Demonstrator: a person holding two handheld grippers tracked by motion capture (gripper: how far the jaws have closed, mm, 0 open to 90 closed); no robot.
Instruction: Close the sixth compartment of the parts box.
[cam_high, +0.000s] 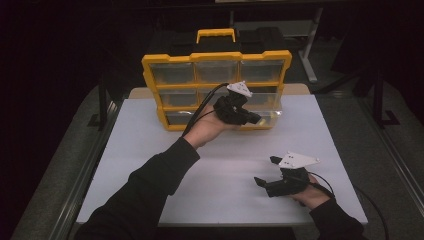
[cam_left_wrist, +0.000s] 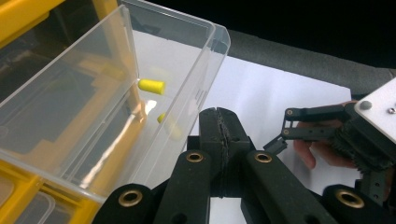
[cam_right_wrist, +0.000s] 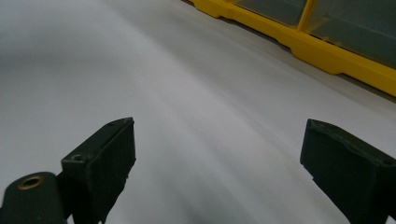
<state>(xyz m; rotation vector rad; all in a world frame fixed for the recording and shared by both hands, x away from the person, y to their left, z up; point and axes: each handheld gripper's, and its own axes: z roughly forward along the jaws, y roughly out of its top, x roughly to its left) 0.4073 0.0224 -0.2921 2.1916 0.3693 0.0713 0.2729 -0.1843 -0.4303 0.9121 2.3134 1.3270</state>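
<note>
A yellow organizer (cam_high: 216, 59) with clear drawers stands upright at the back of the white table (cam_high: 150, 150). Its bottom right drawer (cam_left_wrist: 205, 60) is pulled out, and a small yellow cylinder (cam_left_wrist: 152, 86) lies inside it. My left gripper (cam_high: 256, 120) hovers just in front of that drawer's open end; in the left gripper view its jaws (cam_left_wrist: 219, 126) are pressed together with nothing between them. My right gripper (cam_high: 265, 170) rests low over the front right of the table, jaws wide apart and empty (cam_right_wrist: 217, 135). It also appears in the left gripper view as the far gripper (cam_left_wrist: 280, 130).
The organizer's yellow base (cam_right_wrist: 336, 58) runs across the far edge of the right gripper view. Bare white table (cam_right_wrist: 187, 93) lies between my right gripper and the organizer. Dark floor and metal frames surround the table.
</note>
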